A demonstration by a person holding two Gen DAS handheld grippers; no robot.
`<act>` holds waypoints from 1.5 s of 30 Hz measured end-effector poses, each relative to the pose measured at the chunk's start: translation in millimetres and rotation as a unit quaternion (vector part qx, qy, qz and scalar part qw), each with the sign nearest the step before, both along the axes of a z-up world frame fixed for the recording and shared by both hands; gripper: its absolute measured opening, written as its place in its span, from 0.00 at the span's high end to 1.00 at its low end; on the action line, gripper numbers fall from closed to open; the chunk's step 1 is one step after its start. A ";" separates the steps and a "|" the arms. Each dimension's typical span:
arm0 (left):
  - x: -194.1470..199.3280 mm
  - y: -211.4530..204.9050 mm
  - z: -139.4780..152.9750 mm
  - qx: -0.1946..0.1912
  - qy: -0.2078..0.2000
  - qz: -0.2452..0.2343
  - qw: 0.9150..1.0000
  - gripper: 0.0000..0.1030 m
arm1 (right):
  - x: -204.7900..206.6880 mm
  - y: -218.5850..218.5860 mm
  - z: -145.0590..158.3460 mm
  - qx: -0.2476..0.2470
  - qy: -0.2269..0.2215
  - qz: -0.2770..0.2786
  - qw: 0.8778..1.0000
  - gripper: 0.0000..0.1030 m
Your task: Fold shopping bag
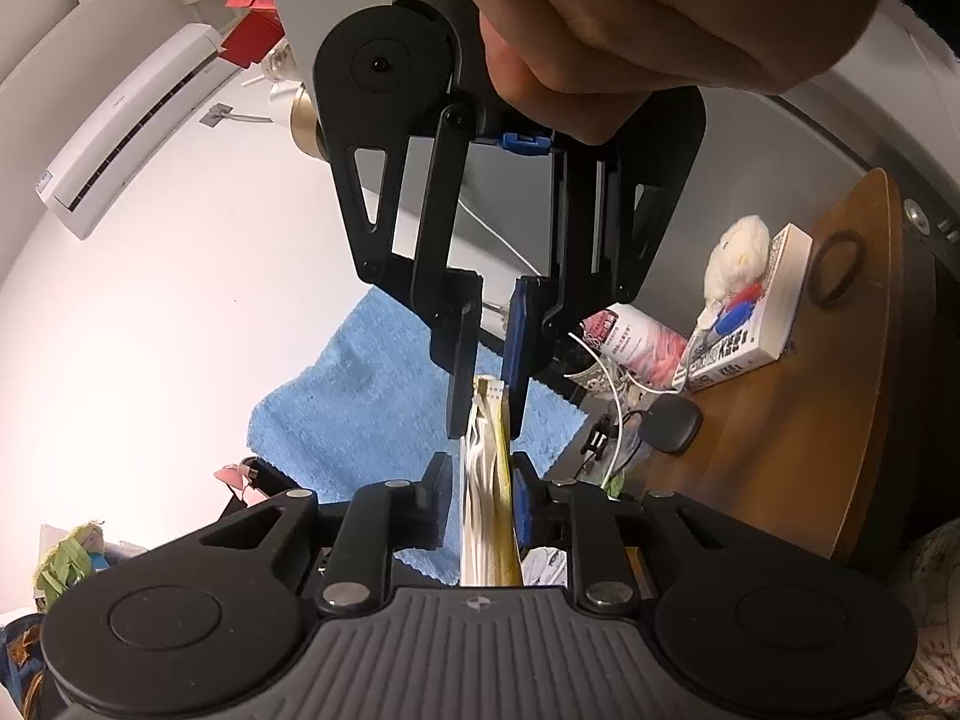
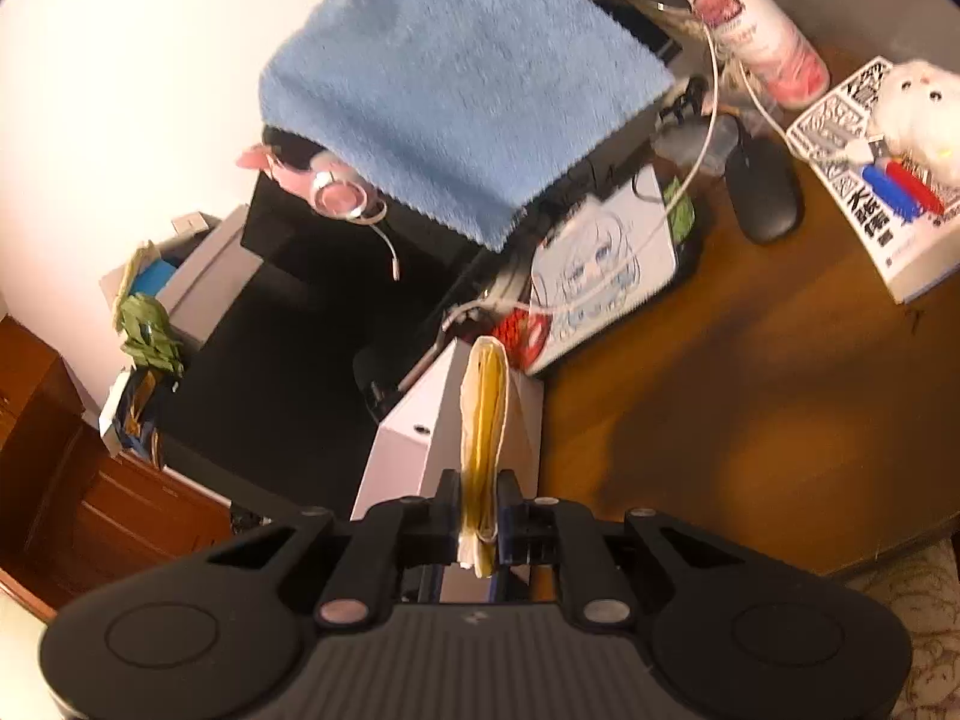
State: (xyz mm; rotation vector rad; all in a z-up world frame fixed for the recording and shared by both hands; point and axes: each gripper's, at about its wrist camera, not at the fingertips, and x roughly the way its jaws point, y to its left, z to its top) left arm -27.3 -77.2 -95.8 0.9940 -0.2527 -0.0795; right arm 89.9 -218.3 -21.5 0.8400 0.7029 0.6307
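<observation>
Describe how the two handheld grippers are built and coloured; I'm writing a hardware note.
Both are matte black plastic. The left gripper and right gripper each have a grey ribbed centre panel bearing a small round marking, flanked by round black discs, with silver pivot bolts on the linkage arms. One jaw of each carries a blue pad. A bare hand grips the right one's handle; no sleeve shows.
</observation>
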 end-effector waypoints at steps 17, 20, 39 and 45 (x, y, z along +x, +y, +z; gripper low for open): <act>7.9 14.2 12.4 -0.126 0.045 -0.017 0.991 0.92 | -3.5 -6.4 -0.4 0.026 -0.022 0.012 0.999 0.73; 13.3 27.9 24.4 -0.188 0.086 -0.031 0.978 0.92 | -11.8 -18.4 18.4 -0.058 -0.079 0.007 0.995 0.58; 34.5 97.0 56.1 -0.468 0.265 -0.106 0.836 0.91 | 6.3 -59.1 -43.2 -0.461 -0.118 -0.039 0.879 0.69; 34.1 103.6 57.2 -0.476 0.263 -0.103 0.833 0.91 | 11.1 -66.6 -66.4 -0.467 -0.089 -0.026 0.879 0.70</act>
